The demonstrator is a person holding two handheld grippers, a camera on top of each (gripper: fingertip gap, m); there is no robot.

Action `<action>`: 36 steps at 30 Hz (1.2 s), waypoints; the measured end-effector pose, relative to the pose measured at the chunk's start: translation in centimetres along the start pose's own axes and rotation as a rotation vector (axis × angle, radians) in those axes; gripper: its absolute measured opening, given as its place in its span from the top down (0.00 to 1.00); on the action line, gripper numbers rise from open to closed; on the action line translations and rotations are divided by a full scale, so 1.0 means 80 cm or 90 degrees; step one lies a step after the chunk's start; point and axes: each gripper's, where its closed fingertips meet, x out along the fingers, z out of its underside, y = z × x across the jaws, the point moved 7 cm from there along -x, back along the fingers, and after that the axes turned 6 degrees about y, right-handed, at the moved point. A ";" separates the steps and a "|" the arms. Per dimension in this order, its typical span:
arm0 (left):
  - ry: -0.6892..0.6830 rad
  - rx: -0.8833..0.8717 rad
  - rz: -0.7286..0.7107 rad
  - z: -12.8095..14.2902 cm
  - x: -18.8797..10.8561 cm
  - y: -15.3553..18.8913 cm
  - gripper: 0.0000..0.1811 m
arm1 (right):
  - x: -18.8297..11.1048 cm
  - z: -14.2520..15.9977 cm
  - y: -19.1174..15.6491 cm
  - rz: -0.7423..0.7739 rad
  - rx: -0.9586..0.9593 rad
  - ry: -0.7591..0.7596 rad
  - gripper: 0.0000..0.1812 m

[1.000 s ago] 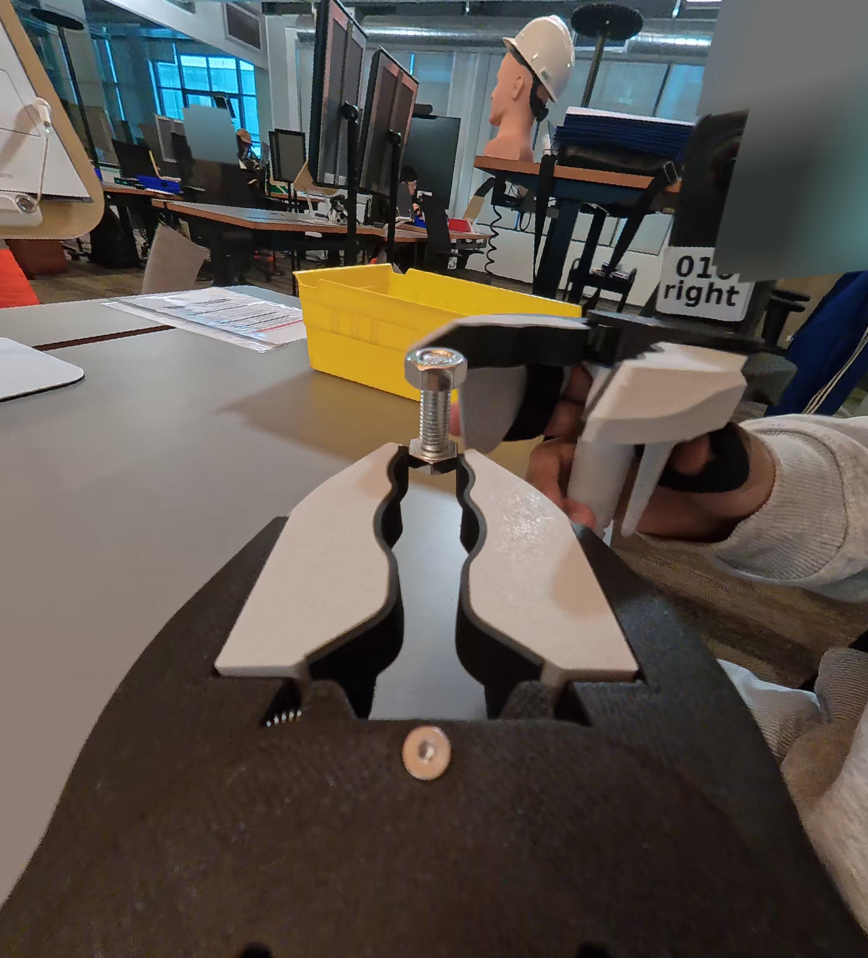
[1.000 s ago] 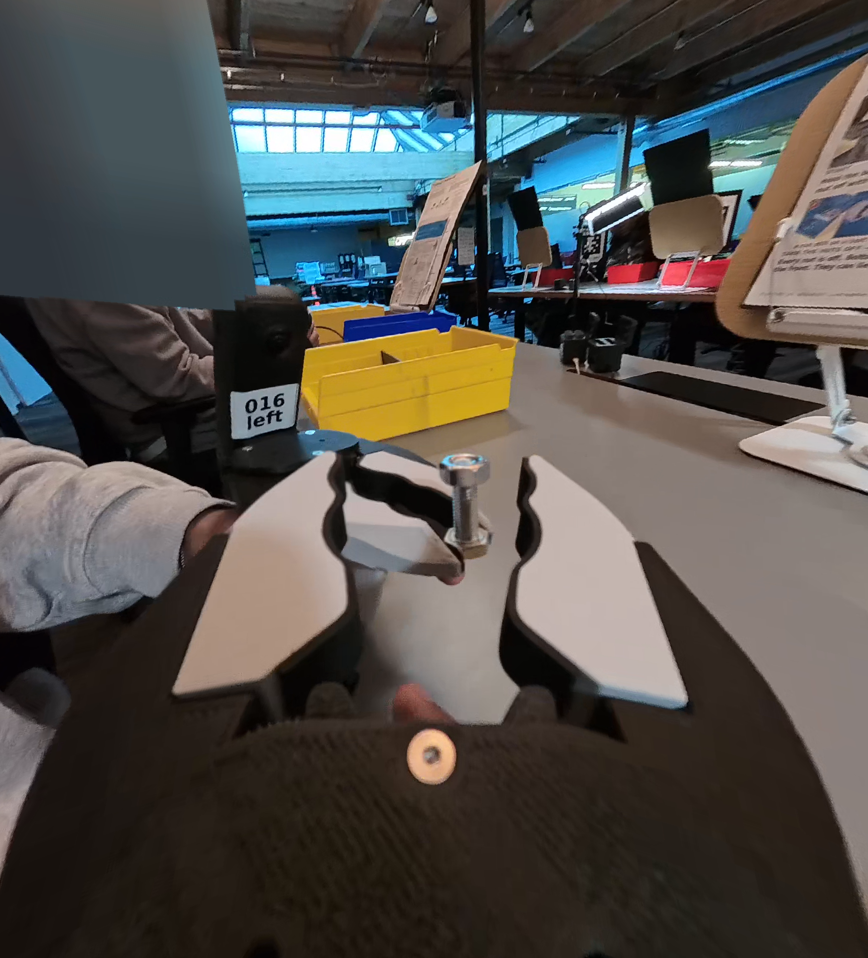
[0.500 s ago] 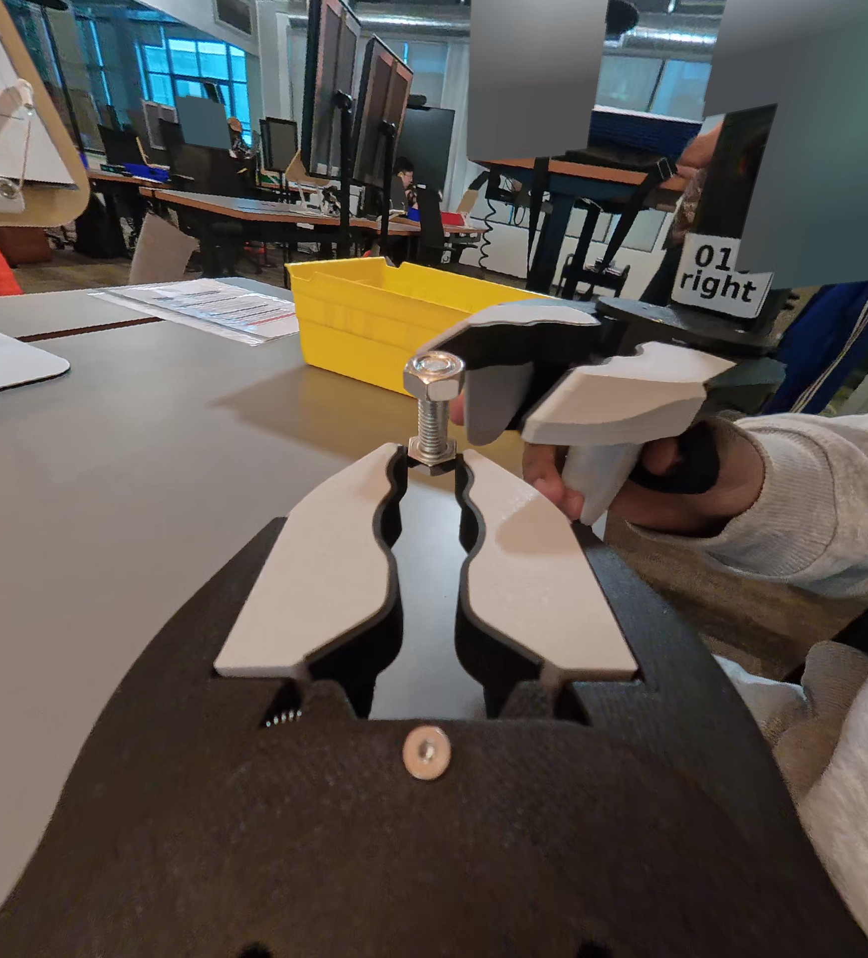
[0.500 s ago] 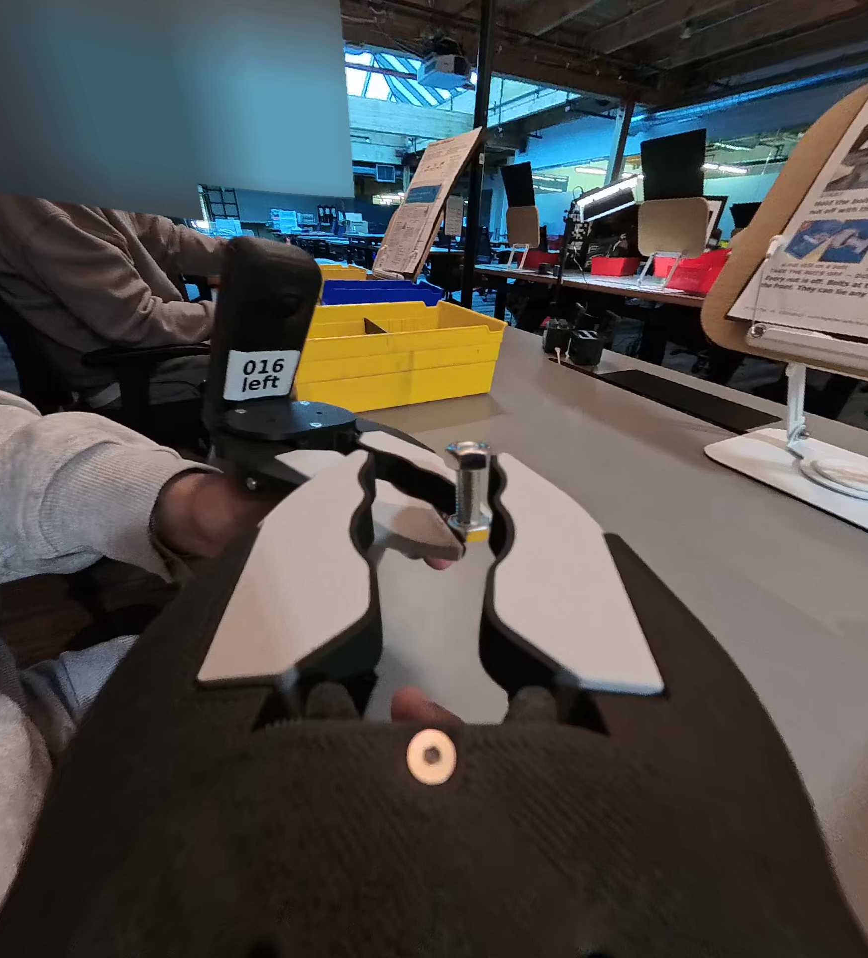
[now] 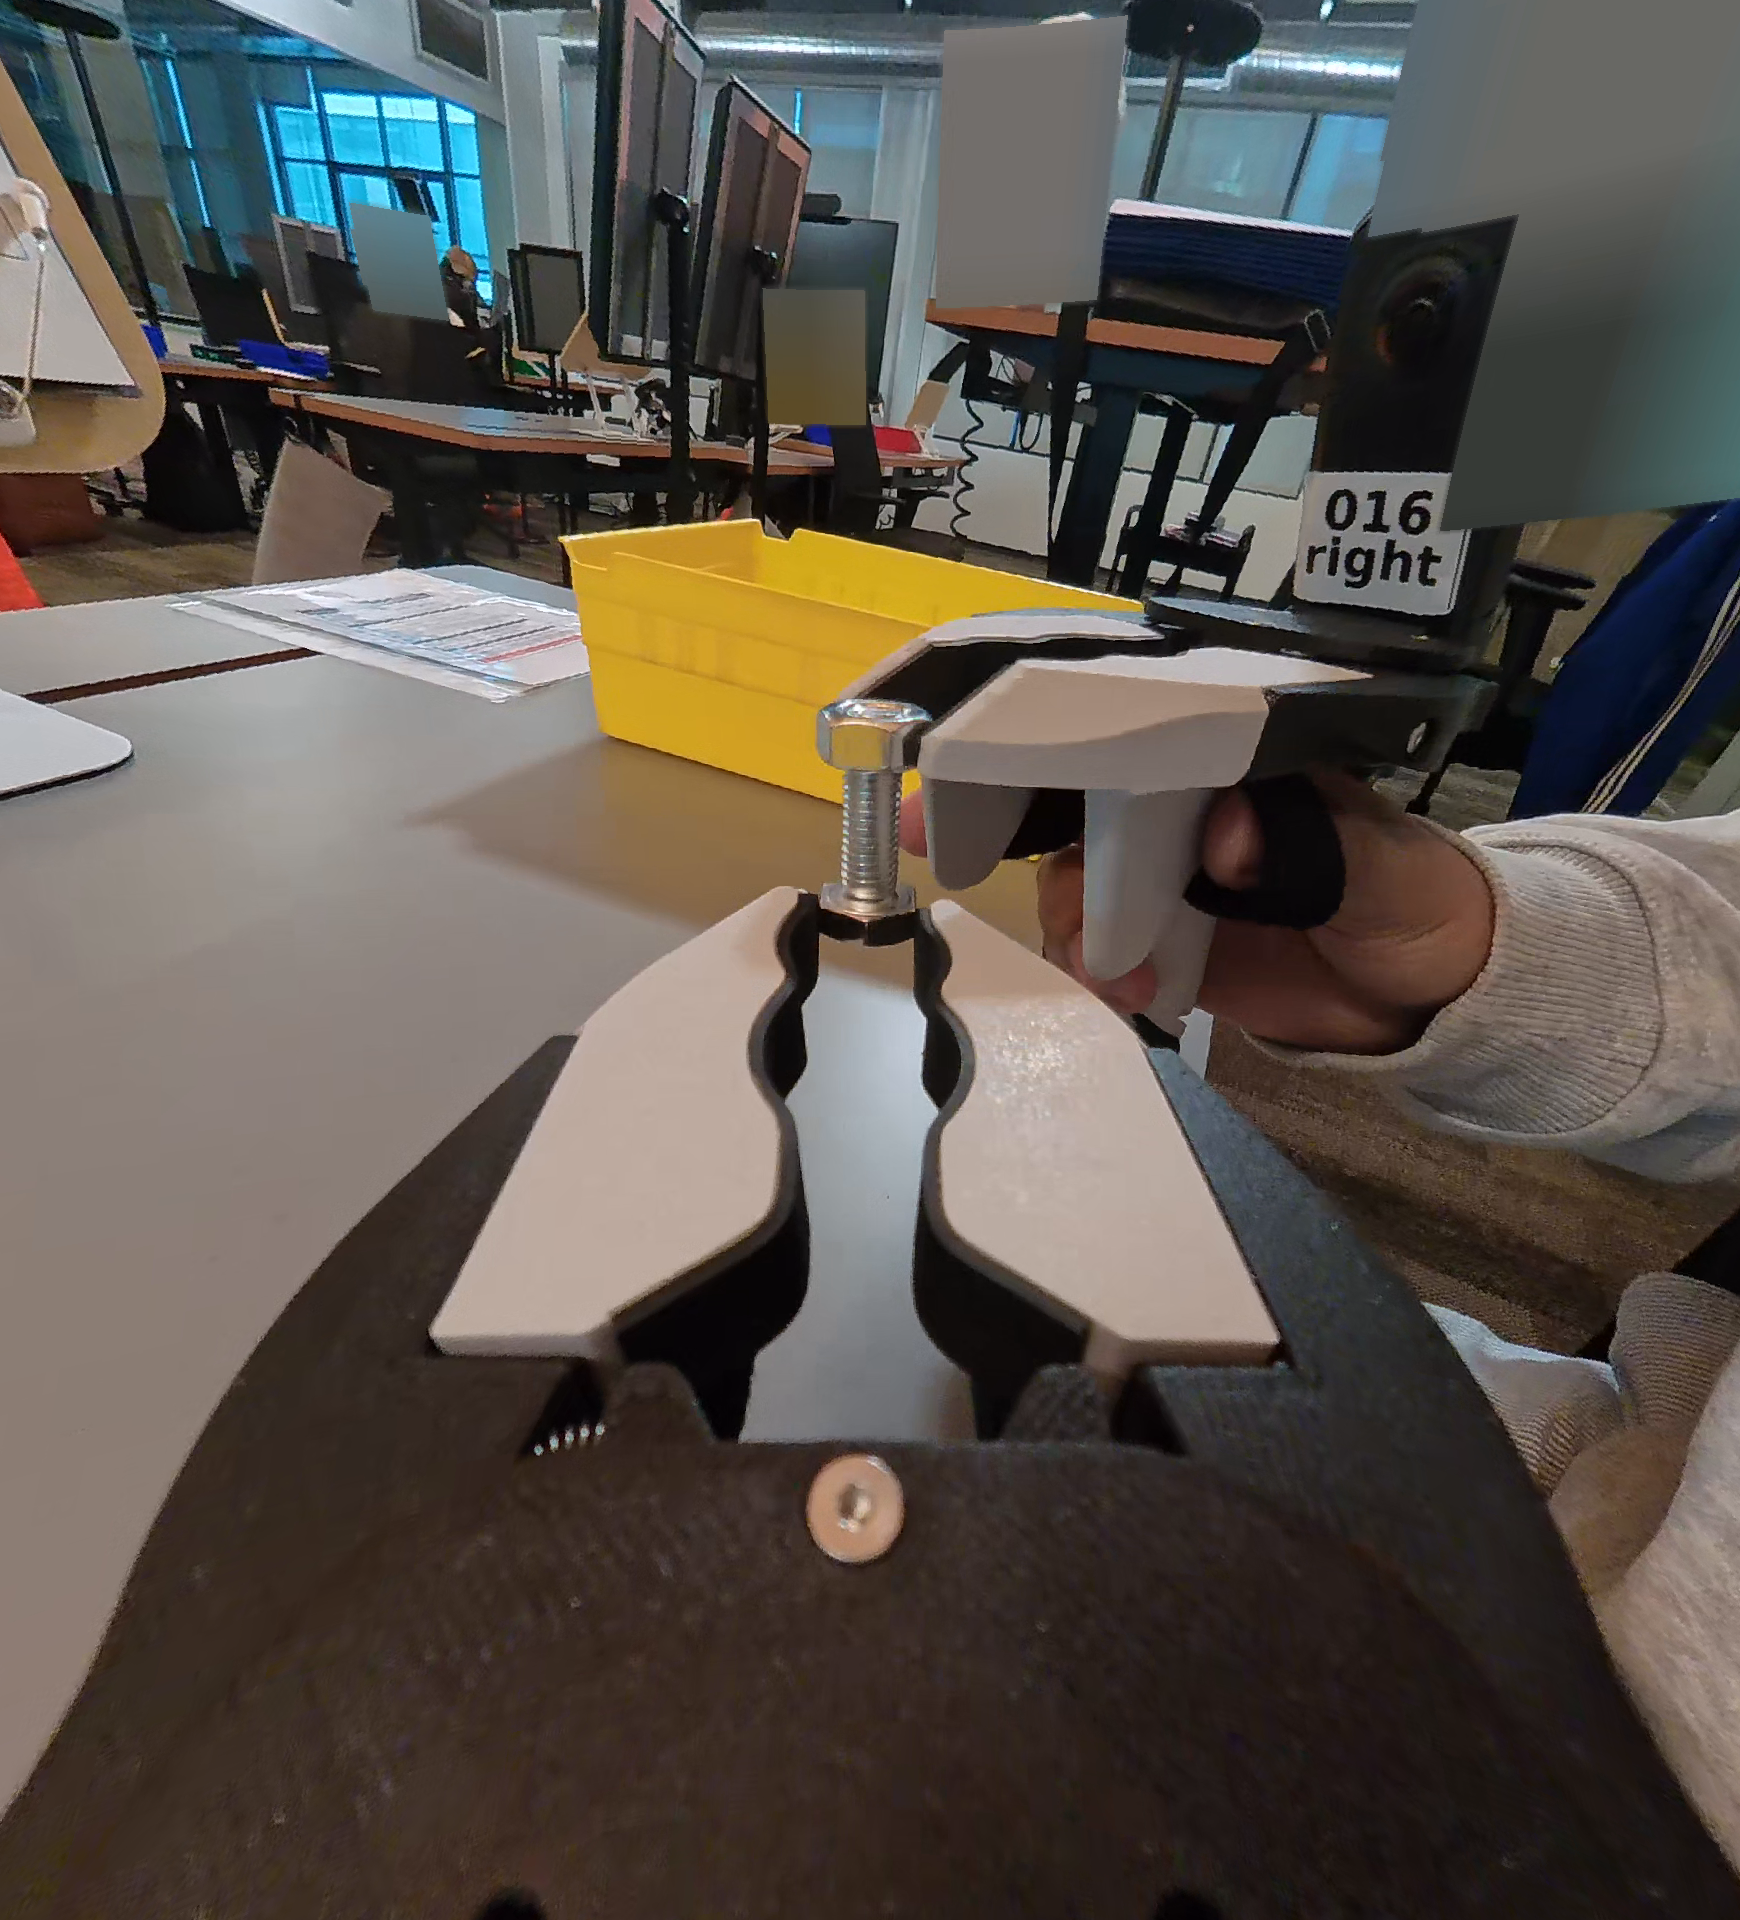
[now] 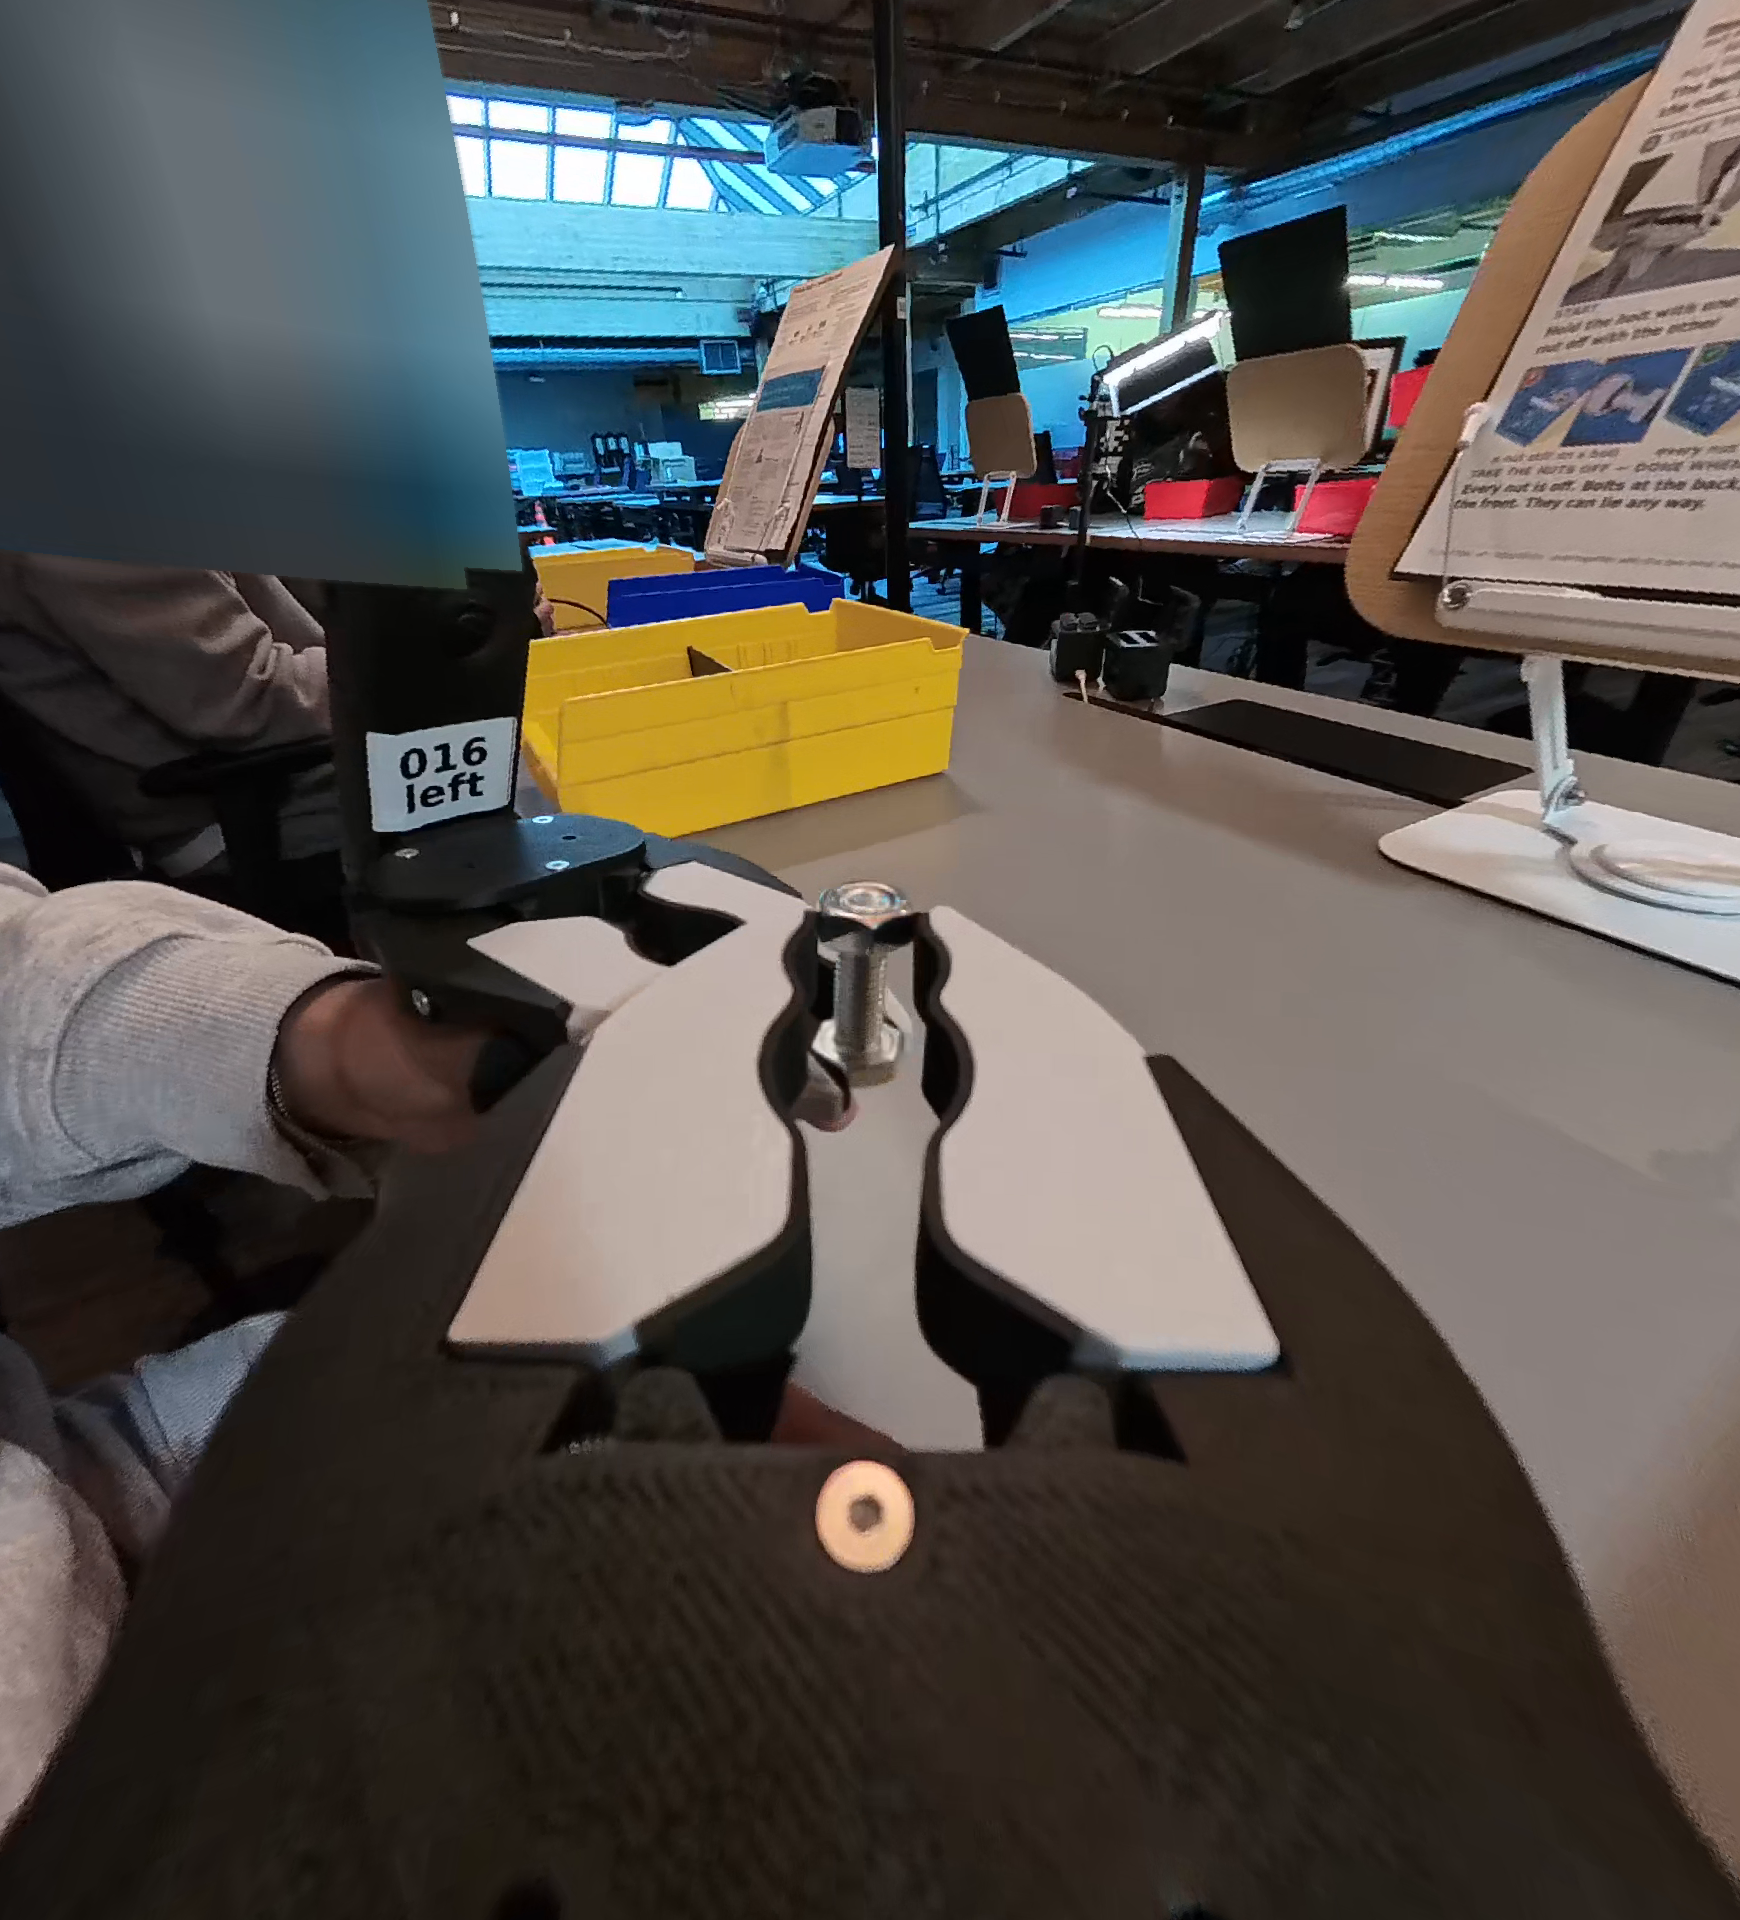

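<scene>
Bolt [image 5: 871,800] upright, axis 12–6; left gripper [image 5: 864,914] clamps nut [image 5: 864,902]; right gripper [image 6: 864,930] clenched on head [image 6: 864,914], from 3 o'clock.

Right gripper [image 6: 864,940] jaws now closed around the bolt [image 6: 861,982] head, from open alongside.

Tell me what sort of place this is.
Probably an open-plan workshop or lab: rows of long grey worktables, yellow plastic parts bins, instruction sheets on cardboard stands, and exposed ceiling beams.
</scene>
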 end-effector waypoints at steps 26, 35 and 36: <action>0.000 -0.017 -0.007 0.000 -0.001 -0.003 0.90 | -0.001 -0.005 0.001 -0.016 0.008 0.050 0.73; 0.006 -0.032 -0.011 0.000 -0.002 -0.006 0.90 | -0.004 0.000 -0.009 -0.064 -0.005 -0.009 0.94; 0.005 -0.031 -0.010 0.000 -0.002 -0.006 0.90 | -0.005 0.000 -0.007 -0.061 -0.003 -0.010 0.94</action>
